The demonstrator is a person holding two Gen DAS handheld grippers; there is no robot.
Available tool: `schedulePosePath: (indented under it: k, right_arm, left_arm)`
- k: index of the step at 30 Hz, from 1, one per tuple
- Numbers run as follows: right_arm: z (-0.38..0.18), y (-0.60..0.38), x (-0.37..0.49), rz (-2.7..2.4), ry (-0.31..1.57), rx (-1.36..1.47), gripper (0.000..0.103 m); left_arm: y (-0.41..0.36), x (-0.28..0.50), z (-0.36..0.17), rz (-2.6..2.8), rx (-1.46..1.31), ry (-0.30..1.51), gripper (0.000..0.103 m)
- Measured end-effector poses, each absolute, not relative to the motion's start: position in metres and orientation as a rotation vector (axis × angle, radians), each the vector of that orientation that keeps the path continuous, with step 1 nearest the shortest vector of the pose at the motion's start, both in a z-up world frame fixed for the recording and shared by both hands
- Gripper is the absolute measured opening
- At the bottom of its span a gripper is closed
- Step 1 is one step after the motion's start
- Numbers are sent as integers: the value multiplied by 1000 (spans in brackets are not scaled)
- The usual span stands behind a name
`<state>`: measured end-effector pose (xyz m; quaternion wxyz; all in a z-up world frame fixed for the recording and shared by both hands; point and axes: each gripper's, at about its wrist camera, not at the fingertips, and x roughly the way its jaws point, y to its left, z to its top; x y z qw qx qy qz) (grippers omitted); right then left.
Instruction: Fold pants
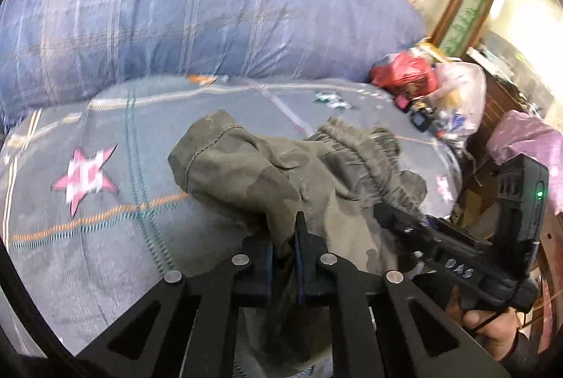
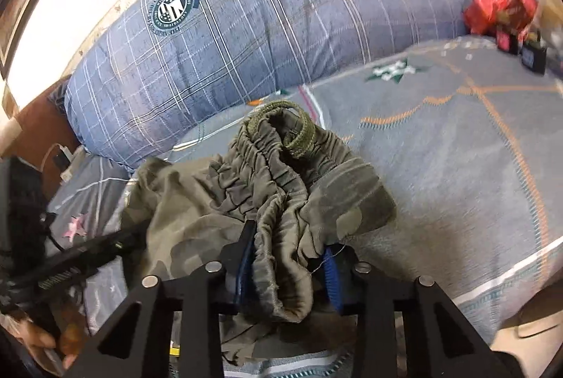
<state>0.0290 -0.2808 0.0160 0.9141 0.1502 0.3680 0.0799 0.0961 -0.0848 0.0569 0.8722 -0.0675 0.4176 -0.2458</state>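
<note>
While clamped by both grippers: camouflage pants point(image 1: 281, 181) bunched on grey bedspread point(image 1: 105, 237).
Left gripper point(image 1: 283, 237) pinched on fabric fold; right gripper point(image 2: 288, 258) narrowed around gathered waistband; blue plaid pillow point(image 2: 264, 8) behind pants.

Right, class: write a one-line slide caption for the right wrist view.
Right gripper clamps the bunched waistband of camouflage pants above the bedsheet.
</note>
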Motion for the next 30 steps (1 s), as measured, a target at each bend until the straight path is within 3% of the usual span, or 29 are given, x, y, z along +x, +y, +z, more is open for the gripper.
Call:
schedulePosePath:
  k: [10,16,23,27,30]
  right_arm:
    - [66,-284,22,167,659,264,31]
    - [49,-264,37,234,694,368,31]
    - [66,-202,90,336,632,349,31]
    - [61,-165,127,384,633,333,31]
    - [28,-141,148,404,748,318,31]
  left_arm:
    - [-118,100,96,-587,-56,783,9]
    - [-79,123,95,-460,-39,783,9]
    - [-13,162,110,-283,1,718,8]
    - [29,186,89,-186,5,771,7]
    - [64,195,43,-120,-41,888,7]
